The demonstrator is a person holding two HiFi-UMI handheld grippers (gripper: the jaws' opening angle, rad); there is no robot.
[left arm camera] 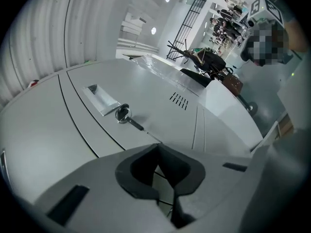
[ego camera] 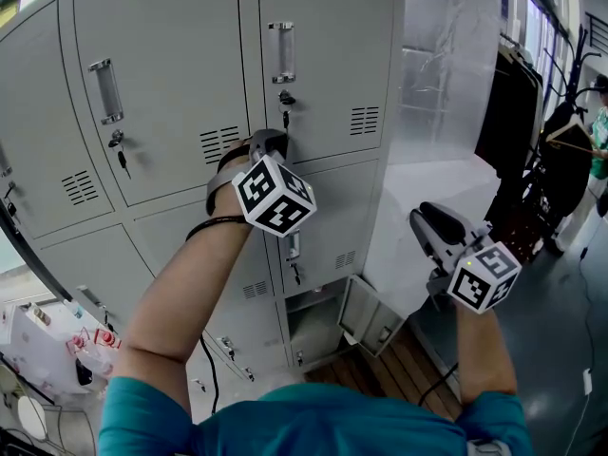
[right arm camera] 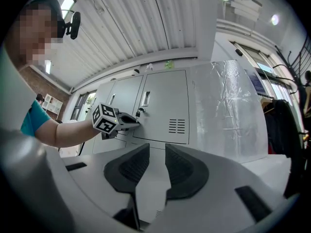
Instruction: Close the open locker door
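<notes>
A bank of grey lockers fills the head view. One small door low in the right column hangs open beside its dark compartment. My left gripper points at the upper right locker door, its tips just under the key and the handle. Its jaws are shut; a thin line runs from the key to the tips, and I cannot tell if it is pinched. My right gripper hangs apart to the right, open and empty, and sees the left gripper.
A tall plastic-wrapped cabinet stands right of the lockers. Further right is a rack with dark clothes and a person. Bags lie on the floor at lower left. Wooden boards lie below the open door.
</notes>
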